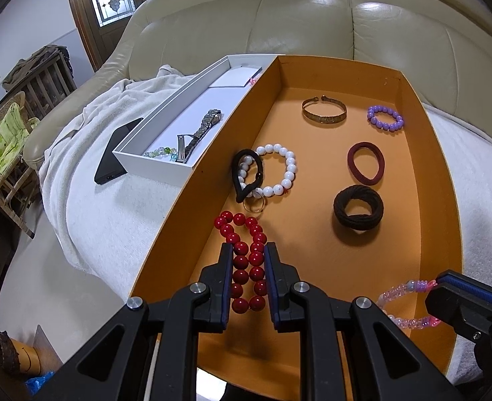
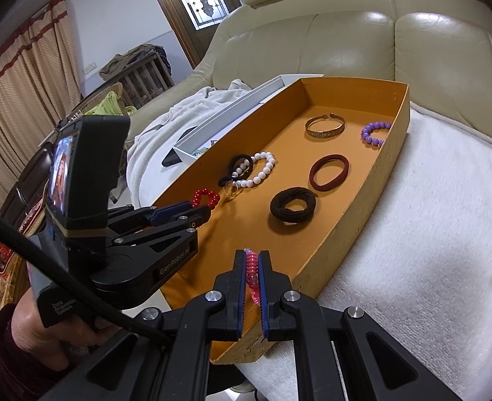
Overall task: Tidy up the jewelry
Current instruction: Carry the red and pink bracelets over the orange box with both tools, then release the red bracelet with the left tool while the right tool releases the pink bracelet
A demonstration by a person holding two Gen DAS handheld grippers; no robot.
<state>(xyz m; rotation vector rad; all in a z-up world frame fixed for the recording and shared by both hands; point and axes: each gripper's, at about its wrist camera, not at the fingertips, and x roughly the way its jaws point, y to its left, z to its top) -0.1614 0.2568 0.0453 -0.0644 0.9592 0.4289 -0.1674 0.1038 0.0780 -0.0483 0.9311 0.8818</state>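
Your left gripper (image 1: pixel 248 260) is clamped on the red bead bracelet (image 1: pixel 246 260), its doubled strand running along the fingers. The white box (image 1: pixel 165 170) holding a watch sits upper left, just beside the orange tray (image 1: pixel 423 153). Your right gripper (image 2: pixel 250 267), lower centre, pinches the pink bracelet (image 2: pixel 251 267); left hand is nearer the box.

Red bead bracelet (image 1: pixel 247 260), folded double, pinched between the left tongs (image 1: pixel 248 250) at the orange tray's (image 1: pixel 423 173) near end. Pink translucent bead bracelet (image 2: pixel 252 277) clamped in the right tongs (image 2: pixel 251 257). On the tray floor, apart: gold bangle (image 1: pixel 324 112), purple bead bracelet (image 1: pixel 385 118), white bead bracelet (image 1: pixel 274 170).
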